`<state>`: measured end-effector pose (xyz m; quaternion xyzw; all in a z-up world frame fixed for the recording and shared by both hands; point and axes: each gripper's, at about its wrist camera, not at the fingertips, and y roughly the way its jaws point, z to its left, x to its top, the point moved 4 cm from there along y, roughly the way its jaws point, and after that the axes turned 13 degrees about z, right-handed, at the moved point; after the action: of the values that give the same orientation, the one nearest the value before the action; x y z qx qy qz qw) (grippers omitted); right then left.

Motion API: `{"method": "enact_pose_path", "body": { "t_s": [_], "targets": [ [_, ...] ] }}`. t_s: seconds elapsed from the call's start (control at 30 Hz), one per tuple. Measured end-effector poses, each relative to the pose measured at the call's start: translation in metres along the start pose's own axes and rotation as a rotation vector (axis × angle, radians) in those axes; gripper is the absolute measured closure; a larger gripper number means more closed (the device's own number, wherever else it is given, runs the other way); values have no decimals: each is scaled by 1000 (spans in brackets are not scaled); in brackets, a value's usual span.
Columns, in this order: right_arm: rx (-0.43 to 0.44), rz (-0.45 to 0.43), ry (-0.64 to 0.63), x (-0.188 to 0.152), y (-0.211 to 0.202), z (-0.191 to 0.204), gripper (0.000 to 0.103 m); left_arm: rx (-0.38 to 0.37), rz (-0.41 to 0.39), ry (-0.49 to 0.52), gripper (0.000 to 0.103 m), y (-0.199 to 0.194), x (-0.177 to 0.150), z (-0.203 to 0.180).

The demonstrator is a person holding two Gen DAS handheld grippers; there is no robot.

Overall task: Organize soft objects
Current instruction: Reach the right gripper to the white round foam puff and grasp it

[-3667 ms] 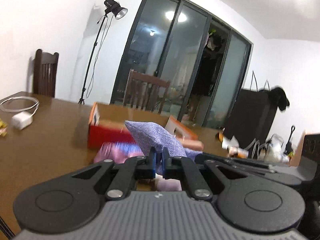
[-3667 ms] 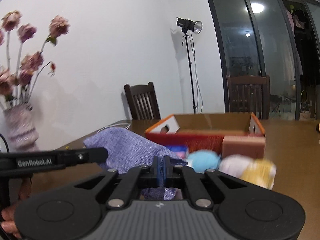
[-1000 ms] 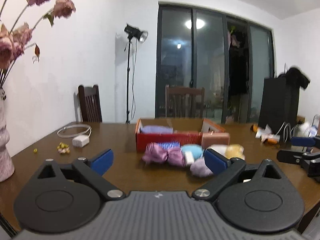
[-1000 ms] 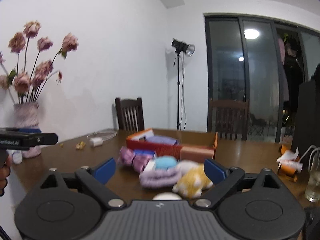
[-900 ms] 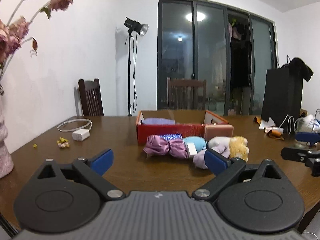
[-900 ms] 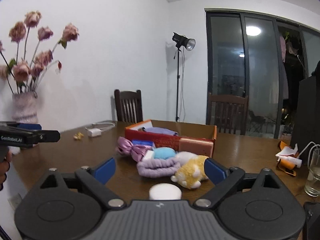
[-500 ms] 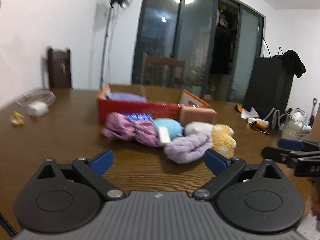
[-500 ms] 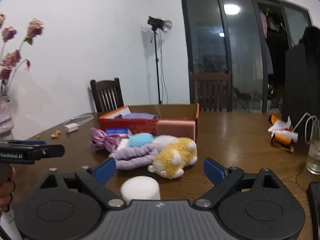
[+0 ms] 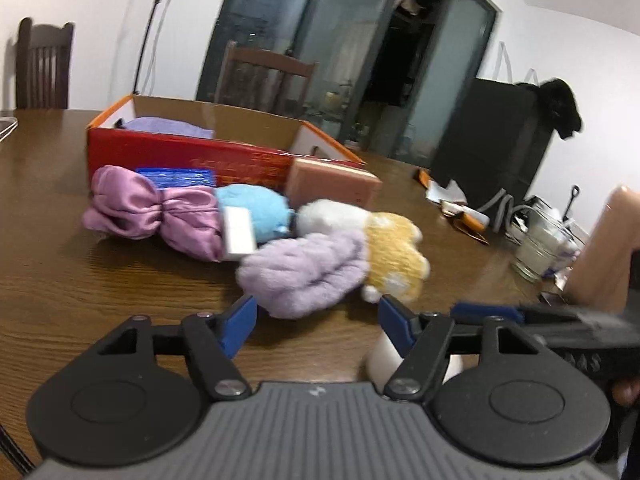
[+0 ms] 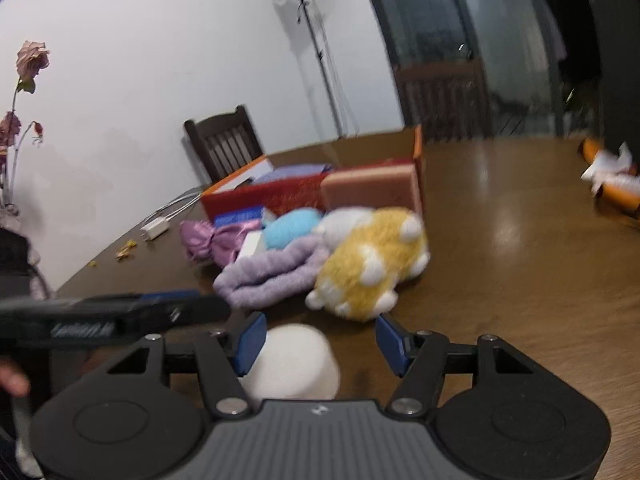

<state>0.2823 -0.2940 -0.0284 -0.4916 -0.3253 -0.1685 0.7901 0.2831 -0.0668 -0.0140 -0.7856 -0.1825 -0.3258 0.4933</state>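
Left gripper (image 9: pixel 318 322): jaws spread wide, blue pads facing each other, nothing between them; held low and level over the wooden table (image 9: pixel 52 280), near its front edge. Right gripper (image 10: pixel 318 338): jaws likewise wide apart, gripping nothing, low over the same table and rolled slightly. The two units sit close side by side, each intruding into the other's view. Fingers (image 10: pixel 12 380) of the left hand partly visible on its handle.

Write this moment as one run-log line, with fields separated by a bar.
left tongs: open, empty | right tongs: open over white foam cylinder | fluffy lilac towel: on table | red cardboard box: holds purple cloth
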Motion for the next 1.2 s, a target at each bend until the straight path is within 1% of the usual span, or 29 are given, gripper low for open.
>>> {"method": "enact_pose_path", "body": {
  "t_s": [0.03,0.1,0.2,0.23,0.27,0.3,0.33,0.37,0.4,0.43,0.47,0.5,0.53,0.67,0.77,0.83,0.9,0.93,1.0,1.03,1.07,1.13,1.2],
  "targets": [
    [11,8,-5,-1,2,1,42,8,-12,-14,34,-1,3,5],
    [22,19,-8,-1,6,3,42,41,-28,-28,39,-1,15,14],
    [34,14,-13,2,9,9,41,114,-39,-11,50,11,36,22],
    [38,14,-31,4,10,13,40,146,-25,-9,55,18,44,24],
    [42,19,-53,5,12,17,39,167,-20,-5,57,23,51,24],
    [38,23,-68,6,14,21,35,182,-25,8,57,29,57,25],
    [21,28,-95,6,16,25,32,204,-15,24,62,36,62,25],
    [-6,33,-127,5,18,30,32,225,11,27,71,43,65,28],
    [-27,42,-150,4,21,33,32,235,31,23,74,49,67,30],
    [-53,58,-171,2,25,36,33,235,42,18,75,53,67,31],
    [-69,71,-185,1,28,36,33,230,43,24,81,54,67,31],
    [-78,78,-193,0,31,37,43,231,41,33,84,54,66,30],
    [-78,87,-197,0,34,36,49,234,33,35,85,51,66,29],
    [-32,75,-169,7,33,33,50,204,-6,12,86,24,60,25],
    [-3,56,-189,10,33,44,50,171,-21,19,86,-6,41,21],
    [20,66,-219,9,38,55,49,170,10,8,85,-17,22,23],
    [22,78,-242,6,44,64,47,162,65,-27,85,-22,2,27],
    [27,82,-249,4,47,69,47,154,64,-28,84,-25,-5,28],
    [41,85,-254,3,50,76,44,163,55,-20,78,-27,-12,30],
    [56,85,-253,3,49,79,44,181,65,-32,66,-28,-14,32],
    [74,81,-250,4,47,82,43,187,67,-45,58,-28,-14,35],
    [85,67,-247,6,41,84,41,209,41,-74,57,-33,-13,41],
    [79,52,-224,9,33,80,40,220,-11,-83,57,-44,-10,43]
  ]
}}
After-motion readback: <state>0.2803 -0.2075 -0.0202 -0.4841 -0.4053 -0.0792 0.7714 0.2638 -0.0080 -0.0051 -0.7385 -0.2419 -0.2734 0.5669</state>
